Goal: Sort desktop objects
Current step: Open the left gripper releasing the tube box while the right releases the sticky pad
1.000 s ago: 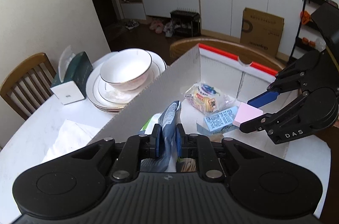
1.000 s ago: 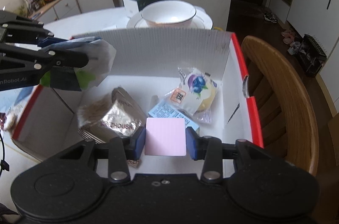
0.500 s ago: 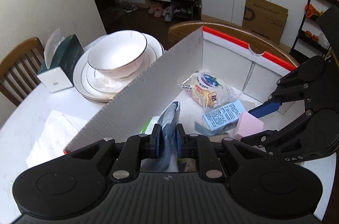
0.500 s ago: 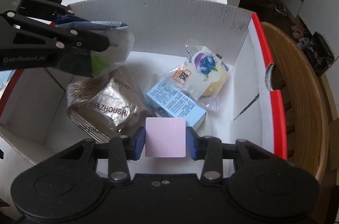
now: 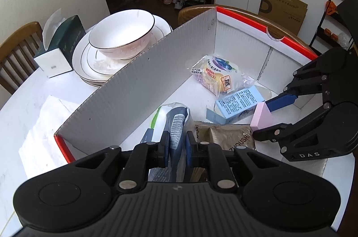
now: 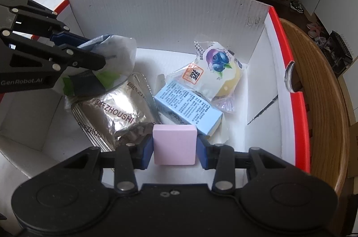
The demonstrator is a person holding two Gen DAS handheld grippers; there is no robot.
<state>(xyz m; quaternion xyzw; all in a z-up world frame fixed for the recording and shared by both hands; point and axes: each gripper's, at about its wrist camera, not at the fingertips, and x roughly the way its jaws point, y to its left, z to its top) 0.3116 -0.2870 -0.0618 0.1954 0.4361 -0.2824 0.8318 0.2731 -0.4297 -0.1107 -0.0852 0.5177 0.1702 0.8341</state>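
Left wrist view, table: white table (image 5: pixel 33 89) carries everything; stacked plates, a bowl and a tissue box stand outside the box, apart from the work.
Box: white corrugated box (image 5: pixel 143 80) with red rim, open at the top; both hand-held grippers point down into it.
Box contents: silver foil pouch (image 6: pixel 116 111), blue carton (image 6: pixel 188 107) and blueberry snack bag (image 6: pixel 212 71) lie on its floor, overlapping one another.
Left hand-held gripper (image 5: pixel 176 147): clenched on a grey-and-white soft packet (image 5: pixel 176 122), which hangs over the foil pouch by the long wall.
Right hand-held gripper (image 6: pixel 174 147): grasping a pink block (image 6: pixel 174 144) by two opposite sides.
Key relation: block sits directly above the near ends of pouch and carton; bare floor lies just right of it.
Judgement: either load looks ready to be let go; the block is nearer open floor.
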